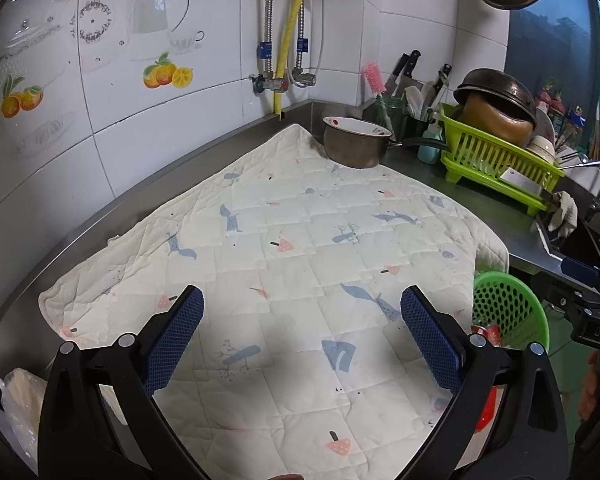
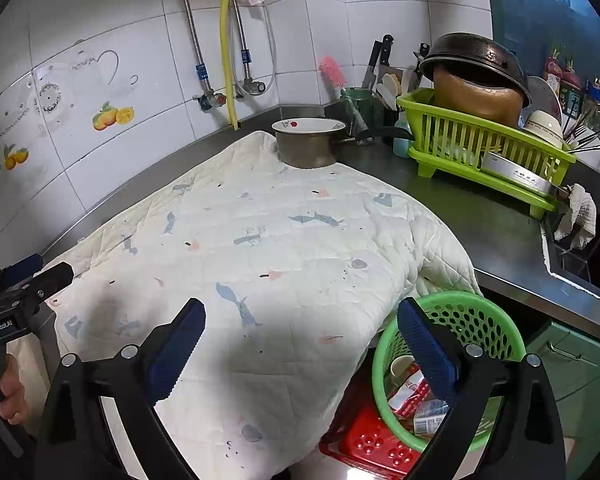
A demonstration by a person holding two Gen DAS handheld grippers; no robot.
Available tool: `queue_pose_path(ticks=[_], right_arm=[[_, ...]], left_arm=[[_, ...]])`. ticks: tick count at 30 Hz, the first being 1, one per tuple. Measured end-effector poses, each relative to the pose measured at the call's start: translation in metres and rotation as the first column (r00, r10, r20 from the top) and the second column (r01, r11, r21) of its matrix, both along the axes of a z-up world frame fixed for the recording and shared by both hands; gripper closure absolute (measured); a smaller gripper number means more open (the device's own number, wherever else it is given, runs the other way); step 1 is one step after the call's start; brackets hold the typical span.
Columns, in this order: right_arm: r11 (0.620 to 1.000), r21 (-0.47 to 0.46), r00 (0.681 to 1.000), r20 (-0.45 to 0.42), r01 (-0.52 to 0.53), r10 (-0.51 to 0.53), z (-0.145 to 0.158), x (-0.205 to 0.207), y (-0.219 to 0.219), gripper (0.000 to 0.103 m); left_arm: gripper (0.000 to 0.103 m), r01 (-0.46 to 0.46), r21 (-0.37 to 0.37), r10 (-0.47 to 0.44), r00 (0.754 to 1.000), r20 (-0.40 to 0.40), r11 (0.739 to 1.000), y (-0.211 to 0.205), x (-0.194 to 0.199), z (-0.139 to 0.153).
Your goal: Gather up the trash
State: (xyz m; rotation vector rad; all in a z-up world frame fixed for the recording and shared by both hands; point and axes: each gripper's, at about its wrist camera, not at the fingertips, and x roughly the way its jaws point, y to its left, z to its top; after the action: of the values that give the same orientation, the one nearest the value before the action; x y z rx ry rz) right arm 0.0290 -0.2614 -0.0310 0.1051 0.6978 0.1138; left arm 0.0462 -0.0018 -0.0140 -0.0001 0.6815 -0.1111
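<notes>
Wrappers (image 2: 414, 394) inside the green basket (image 2: 476, 316) are shown only by the right wrist view, just beneath the right gripper (image 2: 302, 346); both grippers, left (image 1: 302, 334) included, are held apart, empty.

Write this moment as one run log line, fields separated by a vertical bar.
left gripper open, empty | right gripper open, empty | green basket holds trash | quilted cloth bare

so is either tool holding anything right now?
No. Left tool and right tool are both open and empty above the quilted mat.
</notes>
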Motion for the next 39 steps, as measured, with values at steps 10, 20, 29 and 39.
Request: queue_pose_path(ticks=[10,20,29,39], right_arm=[[1.0,0.0,1.0,0.002,0.002,-0.002,0.002,-0.002,0.0,0.01],[1.0,-0.004,1.0,0.006,0.001,-0.001,0.004,-0.004,0.002,0.009],[1.0,-0.006,1.0,0.01,0.001,0.0,0.006,-0.004,0.003,0.009],[1.0,-0.007,1.0,0.018,-0.001,0.001,0.008,-0.005,0.004,0.009]], left_arm=[[0.005,0.0,0.001,0.0,1.0,0.0,1.0,-0.001,-0.001,0.0],[0.005,-0.009,-0.001,0.009,1.0,0.009,1.0,0.001,-0.003,0.001],[0.005,-0.018,-0.002,0.018,1.0,0.021,1.0,0.005,-0.006,0.002],[0.005,-0.028,-0.005,0.028,0.999,0.028,1.0,0.01,-0.007,0.004]])
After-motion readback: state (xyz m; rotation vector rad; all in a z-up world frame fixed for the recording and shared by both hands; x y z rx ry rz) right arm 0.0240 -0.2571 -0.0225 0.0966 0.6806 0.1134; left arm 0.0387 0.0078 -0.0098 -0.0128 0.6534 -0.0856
